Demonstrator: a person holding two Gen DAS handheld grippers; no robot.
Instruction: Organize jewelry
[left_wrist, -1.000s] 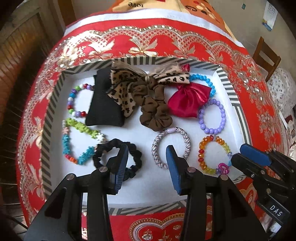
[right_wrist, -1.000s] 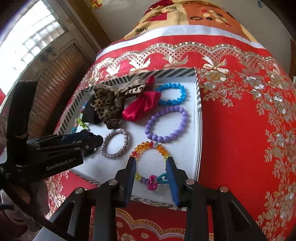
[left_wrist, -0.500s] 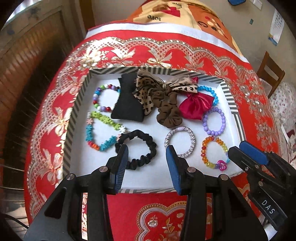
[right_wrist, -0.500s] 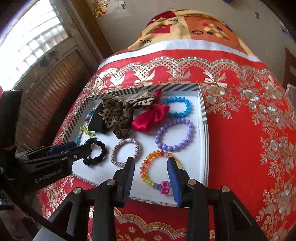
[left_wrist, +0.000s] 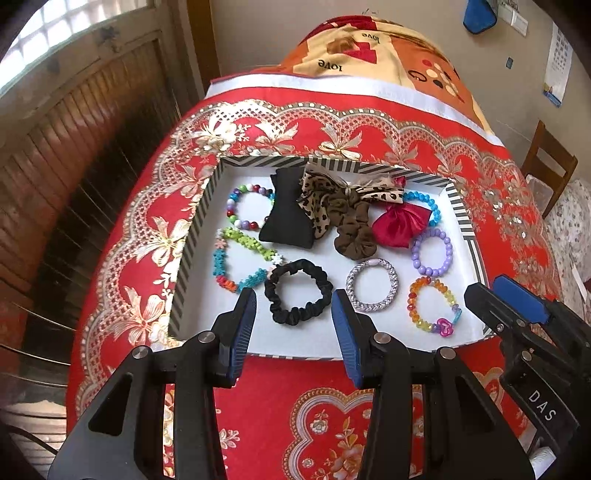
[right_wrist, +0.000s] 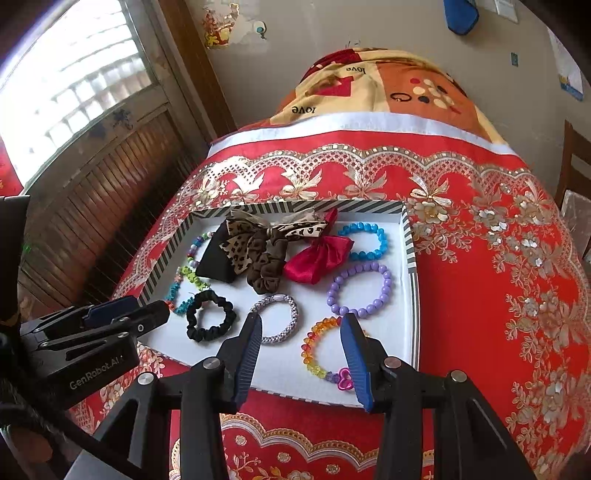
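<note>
A shallow white tray with a striped rim (left_wrist: 192, 243) (right_wrist: 410, 243) lies on a red patterned cloth. In it rest several bead bracelets, a black scrunchie (left_wrist: 297, 291) (right_wrist: 210, 315), a silver braided band (left_wrist: 372, 285) (right_wrist: 277, 319), a rainbow bracelet with a pink heart (left_wrist: 434, 308) (right_wrist: 325, 350), a purple bracelet (right_wrist: 360, 290), a red bow (left_wrist: 400, 223), a leopard bow with a brown scrunchie (left_wrist: 351, 225) and a black pouch (left_wrist: 288, 218). My left gripper (left_wrist: 293, 308) hovers open above the tray's near edge, empty. My right gripper (right_wrist: 301, 334) is opening above the rainbow bracelet, nothing between its fingers.
The red cloth (right_wrist: 480, 295) covers a raised surface with a cartoon blanket (right_wrist: 388, 88) folded at its far end. A slatted wooden screen (left_wrist: 74, 147) stands on the left beneath a window. A wooden chair (left_wrist: 550, 166) sits at the right.
Both grippers have risen and drawn back from the tray, so more of the room shows. The right gripper's jaws have spread wider. The jewelry has not moved.
</note>
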